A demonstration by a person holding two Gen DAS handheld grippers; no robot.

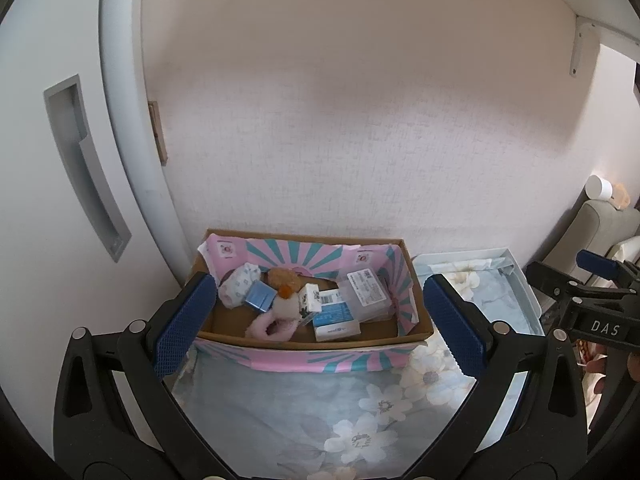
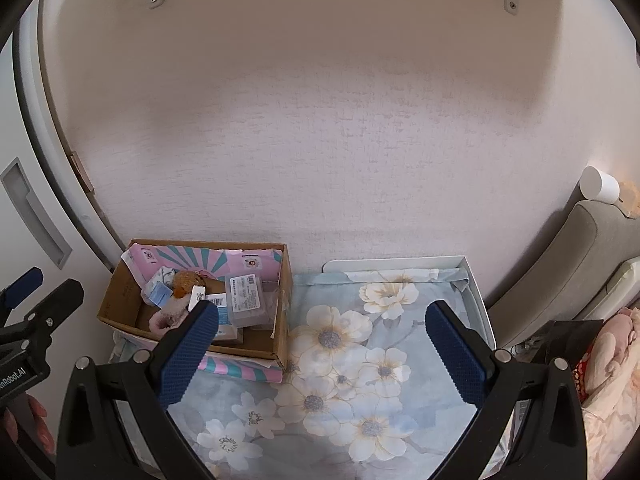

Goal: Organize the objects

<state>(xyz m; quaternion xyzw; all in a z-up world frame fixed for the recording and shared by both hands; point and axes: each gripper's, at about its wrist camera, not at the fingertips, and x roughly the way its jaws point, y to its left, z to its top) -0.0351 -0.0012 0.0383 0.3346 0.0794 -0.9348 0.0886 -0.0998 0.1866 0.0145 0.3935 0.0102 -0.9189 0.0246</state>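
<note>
Both my grippers hover spread wide and empty above the floral cloth (image 2: 340,360).

The rectangular cardboard box (image 1: 304,342), lined with pink-teal striped paper, sits against the textured wall, long axis along it, holding small cartons and fluffy pink slippers (image 1: 270,326); left gripper (image 1: 320,324), right gripper (image 2: 322,354).

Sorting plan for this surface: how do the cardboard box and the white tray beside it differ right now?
The cardboard box is brown with tall walls and a pink-teal striped lining; the white tray is shallow with a thin rim. The box holds a jumble of small packages and a fluffy pink item; the tray holds only floral cloth. The box sits left, the tray right. Both stand against the wall, with both grippers open and empty.
</note>
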